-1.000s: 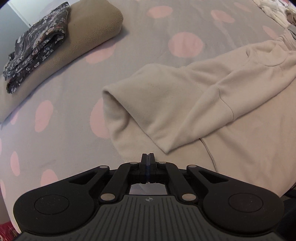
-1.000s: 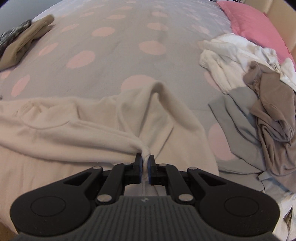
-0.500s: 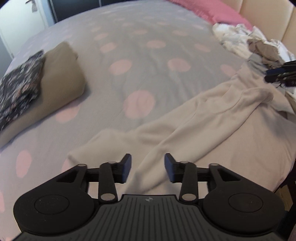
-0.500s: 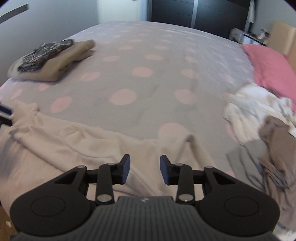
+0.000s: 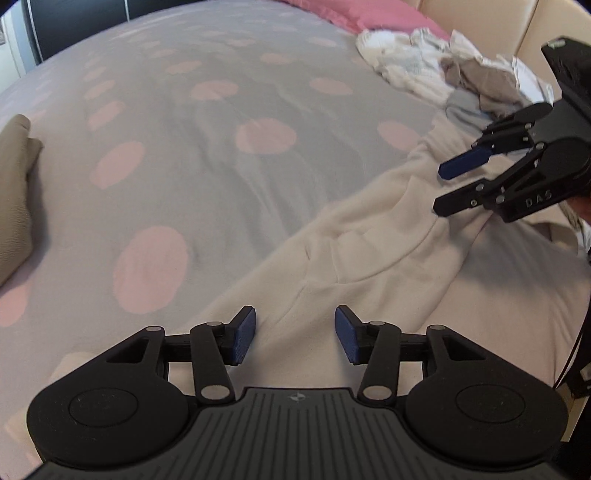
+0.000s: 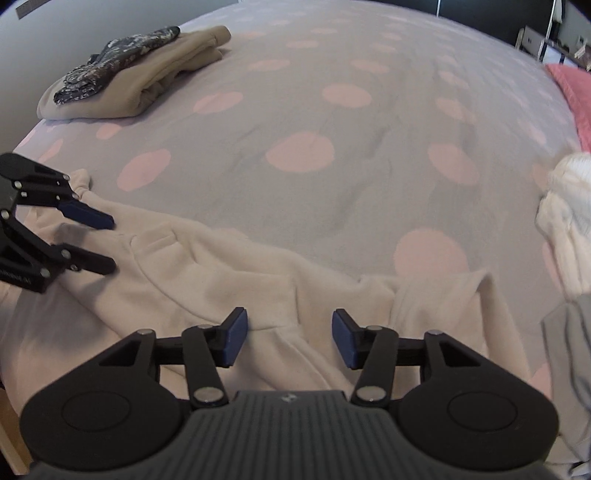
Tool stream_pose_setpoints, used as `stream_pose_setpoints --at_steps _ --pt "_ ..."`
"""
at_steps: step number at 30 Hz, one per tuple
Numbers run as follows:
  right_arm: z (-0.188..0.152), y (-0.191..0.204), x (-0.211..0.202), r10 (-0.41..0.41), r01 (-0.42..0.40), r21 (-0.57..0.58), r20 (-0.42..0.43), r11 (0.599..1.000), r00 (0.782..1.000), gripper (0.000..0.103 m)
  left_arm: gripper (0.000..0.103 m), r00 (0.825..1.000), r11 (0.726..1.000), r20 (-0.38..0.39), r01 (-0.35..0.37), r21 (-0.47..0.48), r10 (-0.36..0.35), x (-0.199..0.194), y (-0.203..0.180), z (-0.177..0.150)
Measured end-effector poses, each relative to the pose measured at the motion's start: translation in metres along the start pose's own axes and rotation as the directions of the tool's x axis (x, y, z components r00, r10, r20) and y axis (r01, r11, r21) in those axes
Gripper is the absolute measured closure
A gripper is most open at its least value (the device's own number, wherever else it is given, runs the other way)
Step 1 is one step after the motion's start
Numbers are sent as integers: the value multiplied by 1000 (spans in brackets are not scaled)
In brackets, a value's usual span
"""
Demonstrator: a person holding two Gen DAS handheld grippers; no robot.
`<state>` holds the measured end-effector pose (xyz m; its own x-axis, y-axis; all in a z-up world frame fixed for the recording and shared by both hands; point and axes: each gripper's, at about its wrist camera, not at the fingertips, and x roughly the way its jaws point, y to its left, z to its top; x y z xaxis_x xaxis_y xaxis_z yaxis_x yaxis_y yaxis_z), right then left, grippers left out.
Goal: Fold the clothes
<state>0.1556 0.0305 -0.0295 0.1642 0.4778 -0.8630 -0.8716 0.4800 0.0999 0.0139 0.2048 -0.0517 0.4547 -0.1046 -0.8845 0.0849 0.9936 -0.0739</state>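
Both tools hang over a bed with their fingers apart and nothing pinched. Left tool (image 5: 294, 334) sits at the bottom centre of its own view, its blue pads spread on either side of a fold of a cream garment (image 5: 369, 251), not pressing it. Right tool (image 6: 287, 338) sits at the bottom centre of its view, its fingers opening wider, with a ridge of the same cream cloth below the gap and no pad touching it. Each tool also shows in the other's view: the right one at the right edge of the left view, the left one at the left edge of the right view, both over the garment.

That cream garment lies spread and rumpled across the lower part of both views, on a grey bedspread with pink dots (image 6: 369, 166). In the upper left of the right view, well apart from it, rests a folded tan garment (image 6: 177, 74) with a dark patterned piece (image 6: 122, 55) on top. A loose heap of white, grey and brown clothes (image 5: 443, 70) fills the upper right of the left view, slightly blurred, seemingly touching the cream garment's far end. A pink pillow (image 5: 354, 14) lies beyond the heap.
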Motion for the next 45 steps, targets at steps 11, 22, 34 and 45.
stream_pose_setpoints --at_steps 11,22,34,45 --pt "-1 8 -35 17 -14 -28 108 999 994 89 100 997 999 69 -43 29 41 -37 -11 6" --pt "80 19 -83 -92 150 -155 328 976 940 92 101 954 979 241 -198 56 179 -103 24 79" --pt "191 -25 30 -162 213 -168 273 962 948 93 101 951 962 159 -272 32 264 -12 103 167" --pt "186 -53 141 -143 153 -113 99 982 985 91 100 974 977 73 -213 -14 214 77 142 137"
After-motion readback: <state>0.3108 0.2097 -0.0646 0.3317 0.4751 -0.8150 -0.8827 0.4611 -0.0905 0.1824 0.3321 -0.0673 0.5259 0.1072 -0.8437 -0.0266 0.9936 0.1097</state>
